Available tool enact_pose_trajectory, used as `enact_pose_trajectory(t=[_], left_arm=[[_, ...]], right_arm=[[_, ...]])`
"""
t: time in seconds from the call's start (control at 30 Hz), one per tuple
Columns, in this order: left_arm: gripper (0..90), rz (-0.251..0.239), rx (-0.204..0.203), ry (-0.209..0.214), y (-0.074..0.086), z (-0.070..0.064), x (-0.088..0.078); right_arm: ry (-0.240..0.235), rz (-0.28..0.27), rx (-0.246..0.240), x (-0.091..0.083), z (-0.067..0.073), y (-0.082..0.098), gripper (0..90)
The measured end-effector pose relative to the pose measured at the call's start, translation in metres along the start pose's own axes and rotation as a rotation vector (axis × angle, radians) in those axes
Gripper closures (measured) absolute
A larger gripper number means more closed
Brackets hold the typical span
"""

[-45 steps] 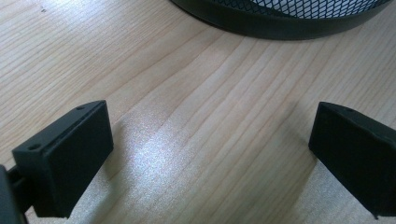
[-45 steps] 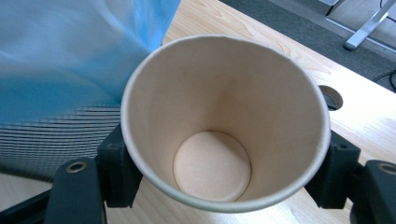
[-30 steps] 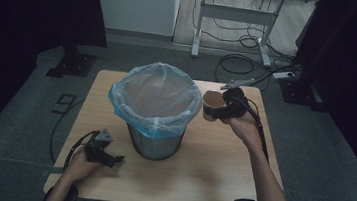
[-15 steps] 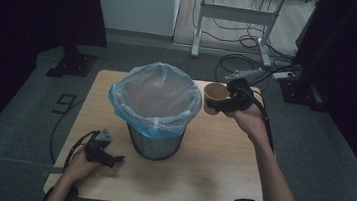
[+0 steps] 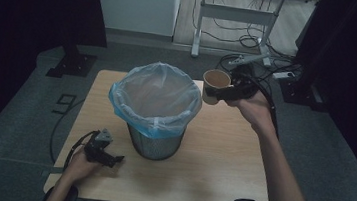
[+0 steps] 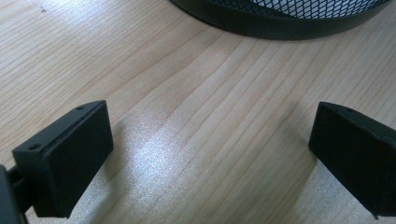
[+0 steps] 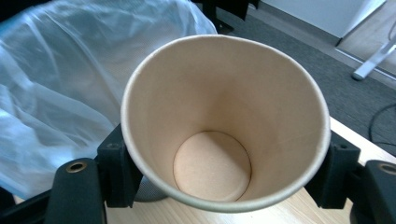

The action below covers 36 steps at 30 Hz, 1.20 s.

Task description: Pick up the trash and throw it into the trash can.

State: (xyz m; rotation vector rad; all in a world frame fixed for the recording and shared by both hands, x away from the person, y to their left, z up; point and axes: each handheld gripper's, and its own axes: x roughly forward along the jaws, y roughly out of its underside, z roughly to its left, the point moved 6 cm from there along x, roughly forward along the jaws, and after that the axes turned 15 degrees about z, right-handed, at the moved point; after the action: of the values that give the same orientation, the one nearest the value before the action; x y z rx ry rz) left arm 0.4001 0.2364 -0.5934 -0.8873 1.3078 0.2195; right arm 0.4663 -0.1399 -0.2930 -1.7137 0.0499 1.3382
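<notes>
A black mesh waste bin (image 5: 154, 143) lined with a pale blue plastic bag (image 5: 155, 99) stands mid-table. My right gripper (image 5: 216, 93) is shut on a brown paper cup (image 5: 215, 84), held in the air just right of the bin's rim. In the right gripper view the empty cup (image 7: 224, 121) is squeezed between both jaws, with the bag (image 7: 56, 84) to its left. My left gripper (image 5: 110, 159) rests open on the table at the front left, near the bin's base (image 6: 280, 21); nothing lies between its jaws.
The wooden table (image 5: 220, 165) has bare room in front and to the right of the bin. Behind it on the grey floor stand a white desk frame (image 5: 235, 23) and loose cables (image 5: 243, 62). Black curtains hang on both sides.
My right gripper has lifted the cup higher and moved it left toward the bin's rim. The left gripper has stayed in place.
</notes>
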Motion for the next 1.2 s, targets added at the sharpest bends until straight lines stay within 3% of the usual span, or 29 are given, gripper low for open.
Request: enact_pose_trajectory(t=[0.17,0.4,0.77,1.2], left_arm=[[0.0,0.000,0.000,0.000,0.000,0.000,0.000],[0.0,0.000,0.000,0.000,0.000,0.000,0.000],[0.0,0.000,0.000,0.000,0.000,0.000,0.000],[0.0,0.000,0.000,0.000,0.000,0.000,0.000]], right_arm=[[-0.009,-0.014,-0.032,-0.008,0.012,-0.018,26.3],[-0.044,-0.024,-0.067,-0.004,0.028,-0.037,26.3],[-0.085,-0.005,-0.139,0.038,0.058,-0.061,26.0],[-0.128,0.037,-0.168,0.083,0.080,-0.066,25.5]])
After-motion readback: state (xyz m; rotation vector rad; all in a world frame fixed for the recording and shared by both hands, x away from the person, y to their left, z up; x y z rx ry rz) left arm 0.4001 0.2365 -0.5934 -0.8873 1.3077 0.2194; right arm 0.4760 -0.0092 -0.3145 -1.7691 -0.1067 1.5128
